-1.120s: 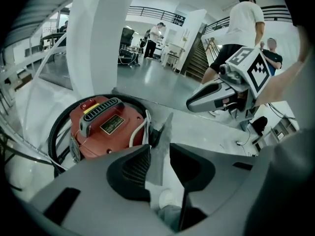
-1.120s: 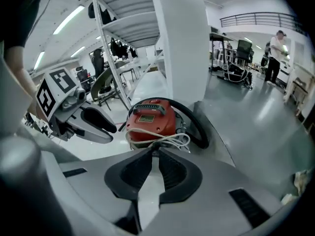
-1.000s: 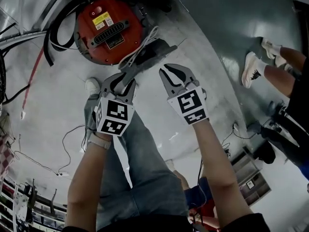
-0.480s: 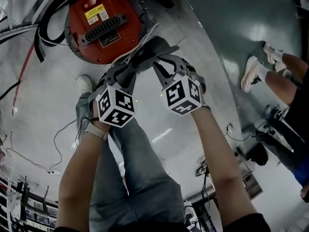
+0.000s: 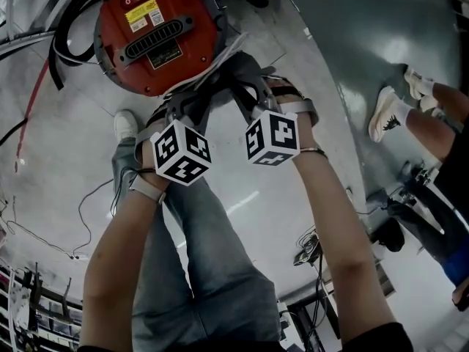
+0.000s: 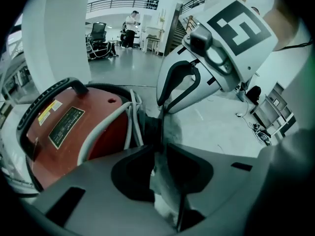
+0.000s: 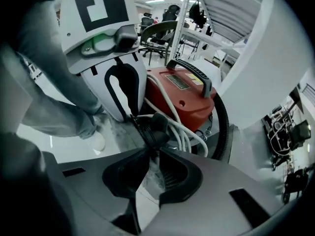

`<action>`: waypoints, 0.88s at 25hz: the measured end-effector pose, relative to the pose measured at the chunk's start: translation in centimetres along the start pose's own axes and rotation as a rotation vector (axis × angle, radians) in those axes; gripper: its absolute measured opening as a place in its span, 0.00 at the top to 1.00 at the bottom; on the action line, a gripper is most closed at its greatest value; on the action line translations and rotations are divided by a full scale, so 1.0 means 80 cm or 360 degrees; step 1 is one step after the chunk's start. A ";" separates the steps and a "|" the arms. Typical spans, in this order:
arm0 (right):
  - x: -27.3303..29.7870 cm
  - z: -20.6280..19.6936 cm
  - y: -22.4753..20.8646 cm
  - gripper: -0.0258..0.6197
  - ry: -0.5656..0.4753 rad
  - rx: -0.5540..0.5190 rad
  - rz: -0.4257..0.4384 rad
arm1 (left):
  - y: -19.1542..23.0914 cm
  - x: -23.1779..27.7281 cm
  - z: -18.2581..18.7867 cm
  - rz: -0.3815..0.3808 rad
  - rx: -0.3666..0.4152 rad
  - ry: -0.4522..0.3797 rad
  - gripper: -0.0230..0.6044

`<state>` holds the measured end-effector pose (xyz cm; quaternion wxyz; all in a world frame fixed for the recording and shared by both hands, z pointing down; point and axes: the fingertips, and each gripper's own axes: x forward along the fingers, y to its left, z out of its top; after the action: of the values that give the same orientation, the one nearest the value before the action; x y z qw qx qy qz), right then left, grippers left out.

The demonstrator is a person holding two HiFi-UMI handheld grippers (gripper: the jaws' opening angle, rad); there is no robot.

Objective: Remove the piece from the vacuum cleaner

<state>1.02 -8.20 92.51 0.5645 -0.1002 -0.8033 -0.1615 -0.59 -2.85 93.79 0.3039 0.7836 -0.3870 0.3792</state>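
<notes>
From the head view, the red vacuum [image 5: 157, 42] sits on the floor [image 5: 58, 145] at the top. A dark piece [image 5: 238, 72] lies just beside it, and a white cord [image 5: 220, 57] runs across them. A black hose [image 5: 62, 39] curls at the vacuum's left. The left claw [image 5: 187, 112] and the right claw [image 5: 249, 88] both reach down to the piece, one on each side.

In the left gripper view, the left claw [image 6: 157, 149] is closing. The thin edge of the piece [image 6: 146, 127] is between its jaws, and they look to be touching it. The vacuum [image 6: 64, 127] is on the left.

In the right gripper view, the right claw [image 7: 150, 154] is nearly closed and pinches the piece [image 7: 155, 124]. The cord [image 7: 182, 132] lies over the piece, with the vacuum [image 7: 184, 95] behind.
</notes>
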 end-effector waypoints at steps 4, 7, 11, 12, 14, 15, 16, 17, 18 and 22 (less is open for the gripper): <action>0.005 0.002 0.002 0.83 0.0002 -0.0086 0.0015 | 0.000 0.008 0.000 -0.0004 0.0008 0.0019 0.85; 0.008 0.001 0.003 0.84 -0.0001 -0.0118 0.0031 | 0.000 0.015 0.000 -0.0012 0.0013 0.0038 0.86; 0.012 0.001 0.005 0.85 -0.0008 -0.0156 0.0028 | 0.000 0.021 -0.001 -0.0033 0.0015 0.0047 0.87; 0.013 0.001 0.005 0.85 -0.0016 -0.0154 0.0030 | 0.000 0.022 -0.001 -0.0038 0.0014 0.0043 0.88; 0.014 0.001 0.003 0.85 -0.0033 -0.0135 0.0032 | 0.000 0.023 -0.001 -0.0048 0.0015 0.0031 0.89; 0.014 0.001 0.003 0.85 -0.0041 -0.0122 0.0029 | 0.000 0.023 -0.001 -0.0052 0.0016 0.0025 0.89; 0.014 0.001 0.003 0.85 -0.0047 -0.0110 0.0024 | -0.001 0.023 -0.001 -0.0057 0.0014 0.0020 0.90; 0.014 0.001 0.003 0.85 -0.0052 -0.0099 0.0017 | -0.001 0.023 -0.001 -0.0059 0.0006 0.0016 0.90; 0.014 0.001 0.002 0.85 -0.0054 -0.0090 0.0008 | -0.002 0.022 -0.001 -0.0059 -0.0007 0.0014 0.90; 0.011 -0.003 0.005 0.85 -0.0052 -0.0058 -0.0014 | -0.008 0.022 -0.001 -0.0049 -0.0004 0.0028 0.90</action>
<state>1.04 -7.91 93.47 0.5486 -0.1096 -0.8098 -0.1767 0.64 -3.09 95.18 0.3142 0.7857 -0.3726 0.3809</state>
